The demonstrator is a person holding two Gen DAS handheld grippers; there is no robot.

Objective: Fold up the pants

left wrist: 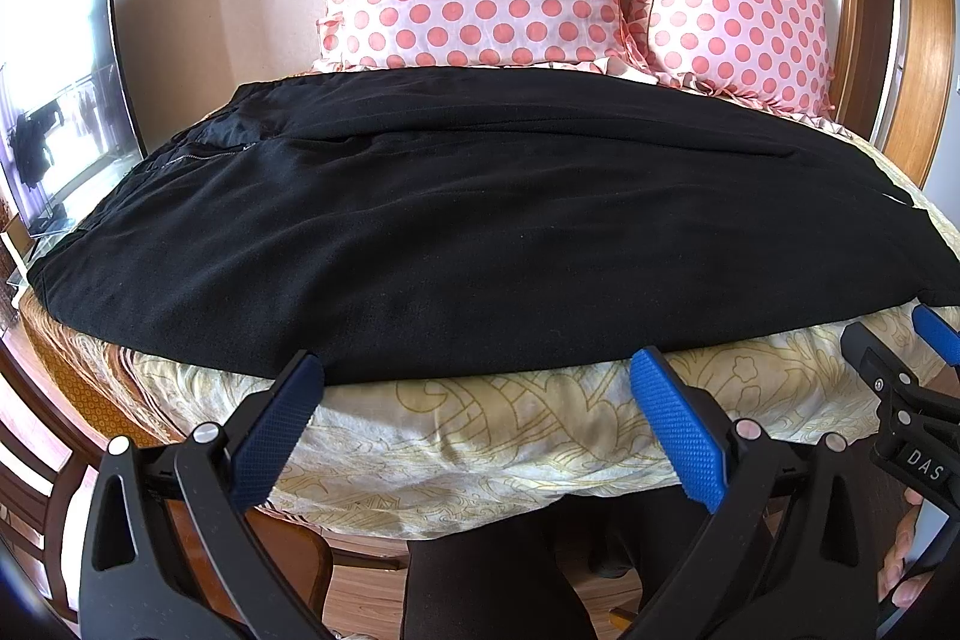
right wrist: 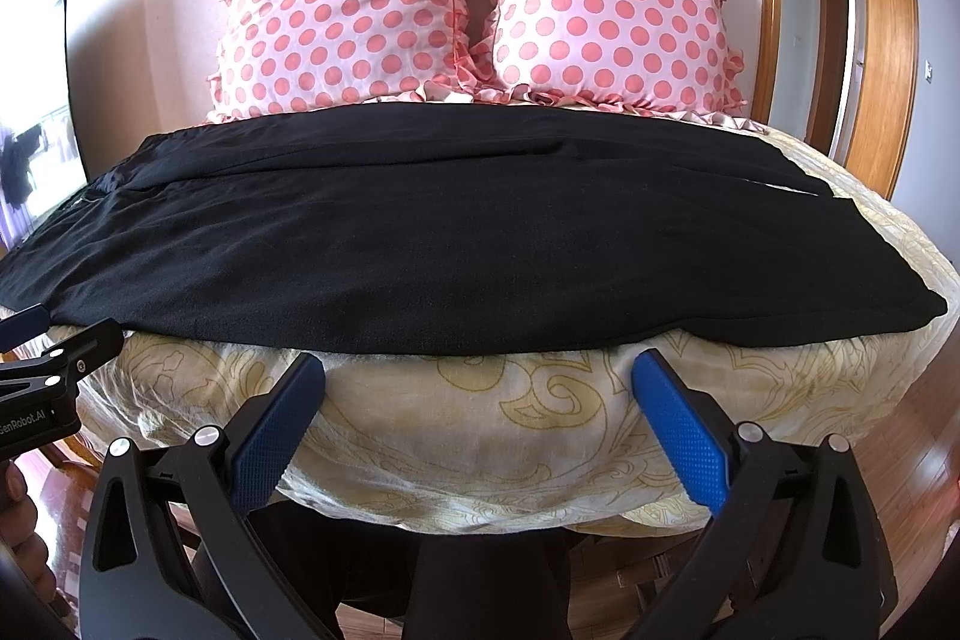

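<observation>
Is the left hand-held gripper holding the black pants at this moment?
No, the left hand-held gripper is open and empty at the near edge of the black pants.

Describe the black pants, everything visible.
The pants are plain black, soft and matte like knit or fleece. They lie flat across the cream patterned bedspread, lengthwise left to right, apparently with one leg over the other. A zip shows near the left end in the left wrist view. The far edge reaches the polka-dot pillows. Both grippers are open near the front edge; neither holds the pants.
</observation>
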